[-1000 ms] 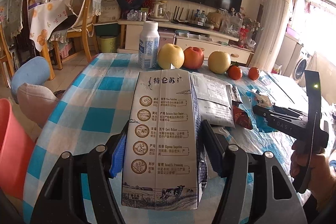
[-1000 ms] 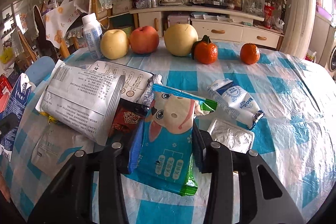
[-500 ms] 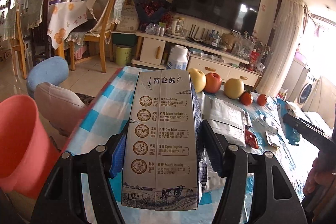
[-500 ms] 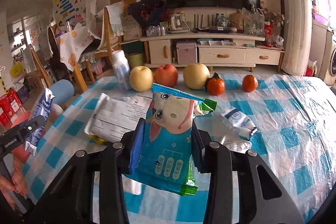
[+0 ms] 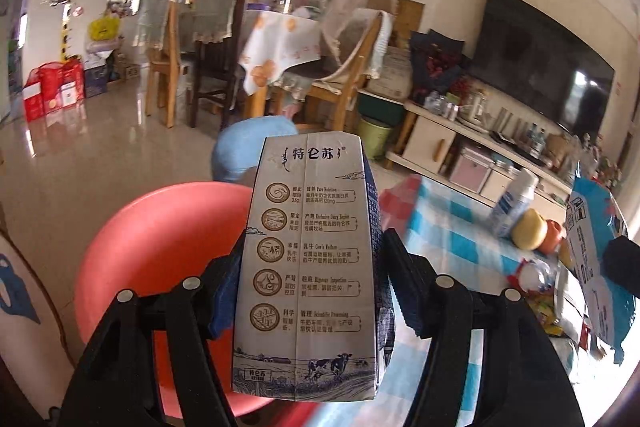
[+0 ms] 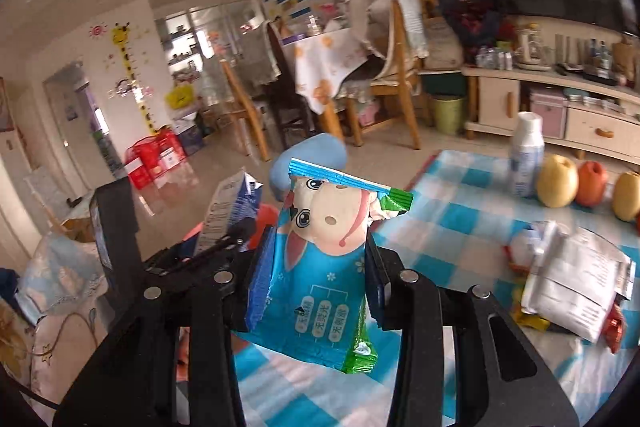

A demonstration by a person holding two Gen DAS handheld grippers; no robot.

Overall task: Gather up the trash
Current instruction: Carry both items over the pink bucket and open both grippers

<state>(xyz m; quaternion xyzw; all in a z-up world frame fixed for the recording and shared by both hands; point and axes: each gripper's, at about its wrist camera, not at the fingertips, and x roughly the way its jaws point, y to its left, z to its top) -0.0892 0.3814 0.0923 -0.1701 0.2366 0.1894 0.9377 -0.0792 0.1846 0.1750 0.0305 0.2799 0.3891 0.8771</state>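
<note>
Both grippers have swung left since the earlier frames, off the checked table (image 6: 472, 227) and toward its left edge, each carrying its load along. Left gripper (image 5: 310, 287): clenched on a grey milk carton (image 5: 306, 279), held upright between the pads above a red bin (image 5: 160, 259) that stands on the floor left of the table. Right gripper (image 6: 314, 275): clenched on a blue cartoon snack wrapper (image 6: 324, 267), held over the table's near left corner, just right of the left gripper. Remaining on the table, right side: a pile of wrappers (image 6: 576, 287), then, farther off, a white bottle (image 6: 526, 155) beside a row of fruit (image 6: 558, 181).
</note>
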